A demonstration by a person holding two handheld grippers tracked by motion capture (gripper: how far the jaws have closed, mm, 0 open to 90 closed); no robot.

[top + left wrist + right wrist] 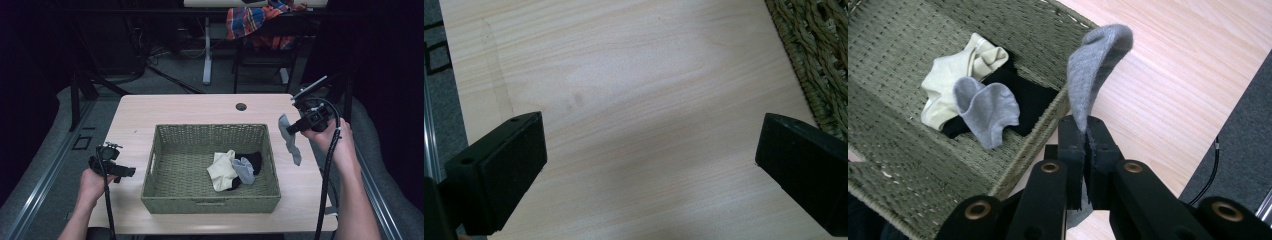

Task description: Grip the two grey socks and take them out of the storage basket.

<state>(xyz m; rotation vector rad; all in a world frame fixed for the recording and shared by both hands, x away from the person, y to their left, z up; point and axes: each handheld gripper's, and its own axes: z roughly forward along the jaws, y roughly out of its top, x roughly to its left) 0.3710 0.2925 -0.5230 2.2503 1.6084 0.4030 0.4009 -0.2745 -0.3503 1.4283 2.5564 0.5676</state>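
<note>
Forearms come in from the near edge of the table (pixel 175 107), one at each side of the basket (pixel 210 202). On the near left corner, the left hand (pixel 91 182) holds the left gripper (pixel 119 171) low over the wood, pointing toward the basket's left wall. In the left gripper view its jaws stand wide apart with nothing between them, bare tabletop under them and the basket's woven rim (pixel 819 55) at the upper right.

At the right edge, the right hand (pixel 332 140) holds the right gripper (pixel 291 128) raised above the table, just outside the basket's far right corner. Its jaws are closed tight on a grey sock (pixel 291 140), which hangs from them over the wood beside the basket's right wall, apart from the table as far as the high view shows. In the right gripper view the sock (pixel 1095 70) stands up from between the pinched jaws and folds over at its end.

Inside the basket, toward its right side, lie a cream sock (pixel 221 170), a second grey sock (pixel 244 169) and a black sock (pixel 251 159), all touching in one small heap; the grey one lies partly on the black.

A round hole (pixel 241 106) sits in the table near the far edge. Beyond it, a plaid cloth (pixel 255 22) is draped over a chair.
</note>
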